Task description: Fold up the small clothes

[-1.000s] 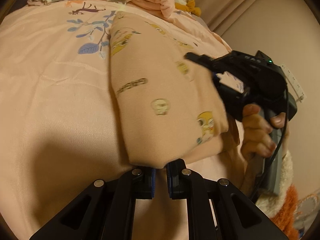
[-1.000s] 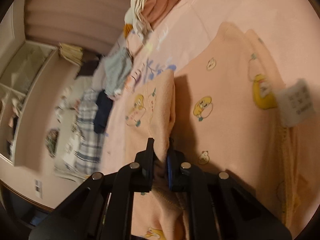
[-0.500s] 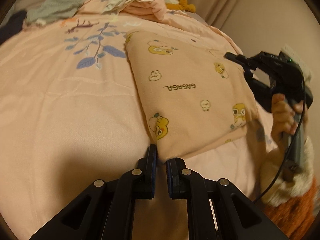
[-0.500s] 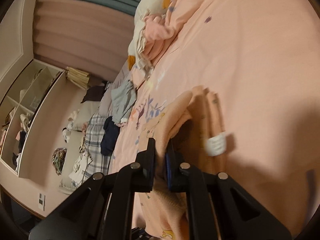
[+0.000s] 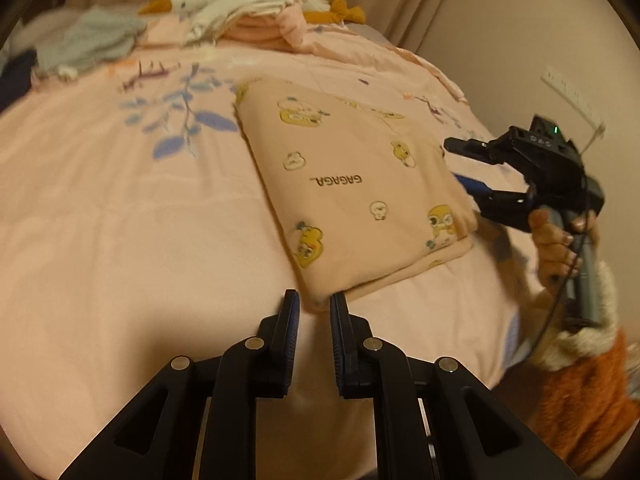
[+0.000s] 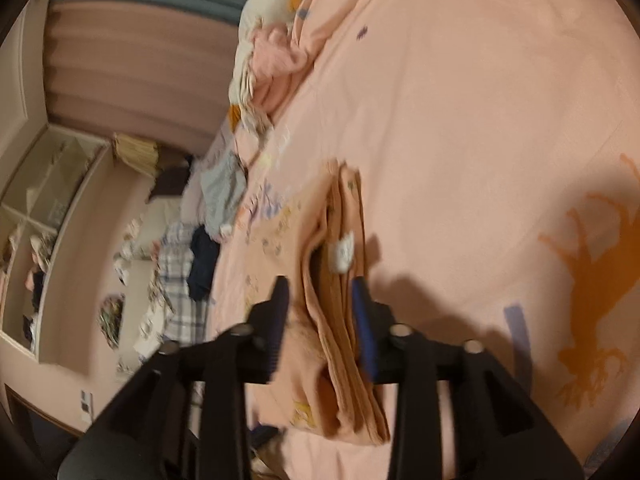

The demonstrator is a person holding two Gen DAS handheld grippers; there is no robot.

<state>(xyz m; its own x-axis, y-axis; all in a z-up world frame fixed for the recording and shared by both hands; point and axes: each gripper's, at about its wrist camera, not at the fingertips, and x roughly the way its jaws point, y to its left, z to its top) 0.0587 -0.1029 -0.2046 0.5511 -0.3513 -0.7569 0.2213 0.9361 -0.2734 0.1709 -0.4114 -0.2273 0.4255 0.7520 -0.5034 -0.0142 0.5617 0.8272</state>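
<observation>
A peach garment (image 5: 352,184) with duck prints lies folded into a flat rectangle on the pink bedspread (image 5: 120,220). My left gripper (image 5: 315,300) is shut on its near corner, which fills the narrow gap between the tips. At the garment's right edge, a hand holds my right gripper (image 5: 452,161). In the right wrist view the right gripper's (image 6: 319,286) jaws are opening. The garment's stacked edge (image 6: 328,344) with its white tag (image 6: 344,254) sits loosely between them, not pressed.
A plush goose and a heap of clothes (image 5: 256,4) lie at the far end of the bed, with a grey garment (image 5: 88,40) to their left. A wall (image 5: 520,40) runs along the right. Clothes (image 6: 176,280) are scattered on the floor beside a shelf (image 6: 44,184).
The lifted half of the garment has been laid over and now lies flat. The right gripper moved to the right edge and its jaws parted from the fabric. The left gripper stayed at the near corner.
</observation>
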